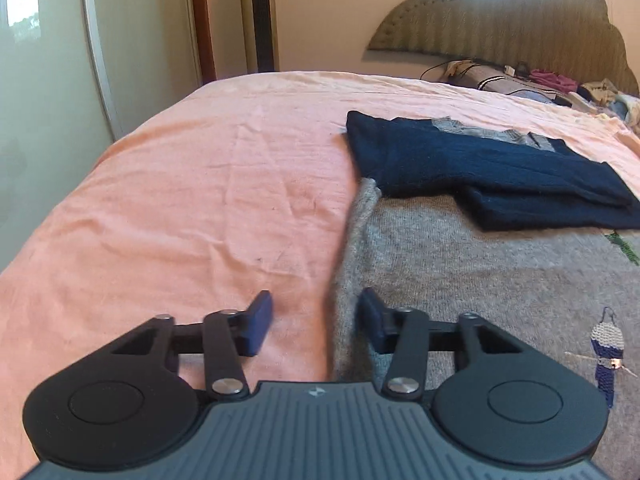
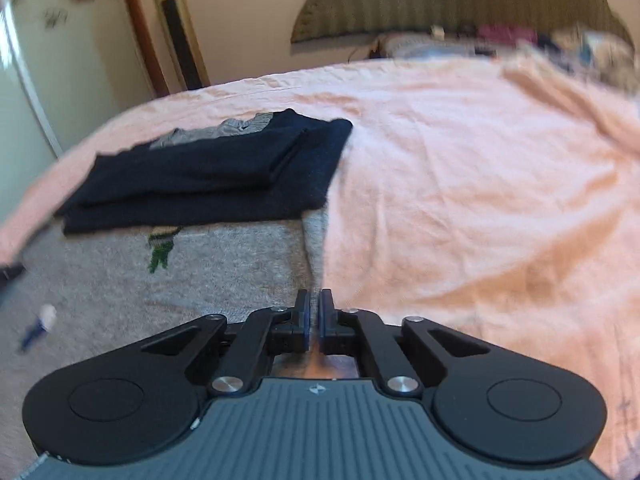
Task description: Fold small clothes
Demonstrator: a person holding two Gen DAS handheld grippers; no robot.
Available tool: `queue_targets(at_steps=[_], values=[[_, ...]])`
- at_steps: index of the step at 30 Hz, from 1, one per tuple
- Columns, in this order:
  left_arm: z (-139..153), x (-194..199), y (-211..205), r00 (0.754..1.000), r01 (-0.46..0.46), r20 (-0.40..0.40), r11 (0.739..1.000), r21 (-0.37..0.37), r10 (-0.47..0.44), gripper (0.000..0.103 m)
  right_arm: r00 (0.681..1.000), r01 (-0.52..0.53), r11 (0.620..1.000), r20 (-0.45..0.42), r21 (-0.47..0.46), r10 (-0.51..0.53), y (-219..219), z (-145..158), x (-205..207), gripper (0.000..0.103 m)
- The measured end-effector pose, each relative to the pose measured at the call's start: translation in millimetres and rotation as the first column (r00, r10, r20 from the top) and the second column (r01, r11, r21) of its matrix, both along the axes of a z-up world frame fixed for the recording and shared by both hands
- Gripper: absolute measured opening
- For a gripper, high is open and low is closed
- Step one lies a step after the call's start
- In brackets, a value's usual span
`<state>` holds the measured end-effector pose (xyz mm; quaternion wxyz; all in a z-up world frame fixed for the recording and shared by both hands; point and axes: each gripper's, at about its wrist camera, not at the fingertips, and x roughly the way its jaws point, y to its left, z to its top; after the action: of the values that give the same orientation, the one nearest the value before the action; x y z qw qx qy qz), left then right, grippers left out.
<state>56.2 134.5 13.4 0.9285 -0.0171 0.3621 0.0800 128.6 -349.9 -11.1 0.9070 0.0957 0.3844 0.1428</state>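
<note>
Bedroom scene: bed w/ pink sheet (image 1: 200,184), padded headboard (image 1: 520,28) behind, clutter of clothes (image 1: 560,84) along the far edge. Grey sweater (image 1: 460,280) lies flat on the sheet; its navy sleeves (image 1: 480,168) are folded across the upper body, stacked one over the other. Left gripper (image 1: 316,320) sits low over the sweater's left side edge, jaws wide apart, nothing between them; one fingertip (image 1: 260,316) over bare sheet, the other over grey knit. Right gripper (image 2: 315,316) at the sweater's right side edge, jaws nearly closed, narrow gap; whether fabric is pinched cannot be told. Right-wrist view is blurred.
</note>
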Motion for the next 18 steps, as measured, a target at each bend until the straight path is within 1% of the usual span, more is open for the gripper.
queue_targets(at_steps=[2, 3, 4, 5, 6, 7, 8, 9, 10, 11, 12, 13, 14, 15, 16, 18], values=[[5, -2, 7, 1.000, 0.003, -0.030, 0.999, -0.041, -0.004, 0.043, 1.000, 0.021, 0.997, -0.019, 0.071, -0.020, -13, 1, -3, 0.004], [8, -5, 11, 0.999, 0.001, -0.039, 0.997, -0.073, -0.004, 0.044, 0.998, 0.029, 0.991, -0.052, 0.131, -0.022, -17, 1, -7, 0.005], [11, -8, 14, 0.999, 0.000, -0.044, 0.993, -0.121, -0.005, 0.047, 0.995, 0.032, 0.981, -0.095, 0.193, -0.013, -21, 0, -10, 0.015], [12, -13, 17, 0.999, 0.006, -0.049, 0.985, -0.173, -0.015, 0.051, 0.992, 0.033, 0.970, -0.127, 0.242, -0.002, -25, -2, -14, 0.024], [12, -17, 20, 0.998, 0.015, -0.049, 0.976, -0.217, -0.027, 0.065, 0.990, 0.028, 0.961, -0.139, 0.276, 0.011, -27, -3, -18, 0.031], [10, -24, 19, 0.999, 0.020, -0.040, 0.968, -0.249, -0.030, 0.076, 0.988, 0.028, 0.955, -0.150, 0.295, 0.018, -27, -3, -22, 0.039], [8, -27, 17, 0.999, 0.021, -0.034, 0.965, -0.261, -0.030, 0.077, 0.986, 0.019, 0.952, -0.163, 0.304, 0.033, -25, -5, -23, 0.040], [6, -29, 12, 0.999, 0.021, -0.028, 0.968, -0.249, -0.028, 0.077, 0.985, 0.000, 0.954, -0.164, 0.300, 0.052, -20, -6, -25, 0.040], [4, -29, 4, 0.999, 0.020, -0.022, 0.977, -0.210, -0.025, 0.076, 0.986, -0.015, 0.958, -0.155, 0.288, 0.062, -15, -6, -25, 0.040], [3, -27, -4, 0.999, 0.022, -0.021, 0.985, -0.173, -0.026, 0.076, 0.986, -0.024, 0.963, -0.151, 0.270, 0.067, -10, -5, -24, 0.028], [2, -25, -10, 0.999, 0.026, -0.021, 0.990, -0.137, -0.029, 0.072, 0.983, -0.027, 0.971, -0.169, 0.236, 0.068, -5, -7, -21, 0.009], [2, -23, -16, 0.999, 0.032, -0.024, 0.995, -0.094, -0.034, 0.050, 0.986, -0.050, 0.978, -0.148, 0.204, 0.082, -4, -6, -21, 0.007], [3, -22, -18, 0.999, 0.035, -0.032, 0.997, -0.068, -0.038, 0.042, 0.987, -0.060, 0.981, -0.138, 0.183, 0.087, -6, -5, -21, 0.006], [6, -23, -15, 0.998, 0.045, -0.045, 0.995, -0.092, -0.049, 0.039, 0.988, -0.048, 0.983, -0.138, 0.176, 0.073, -13, -3, -22, 0.006], [8, -25, -9, 0.997, 0.048, -0.052, 0.991, -0.128, -0.055, 0.040, 0.989, -0.031, 0.984, -0.134, 0.174, 0.055, -22, -3, -23, 0.006], [8, -30, 2, 0.997, 0.050, -0.056, 0.984, -0.169, -0.060, 0.040, 0.991, 0.004, 0.978, -0.135, 0.210, 0.025, -39, -7, -27, 0.005]])
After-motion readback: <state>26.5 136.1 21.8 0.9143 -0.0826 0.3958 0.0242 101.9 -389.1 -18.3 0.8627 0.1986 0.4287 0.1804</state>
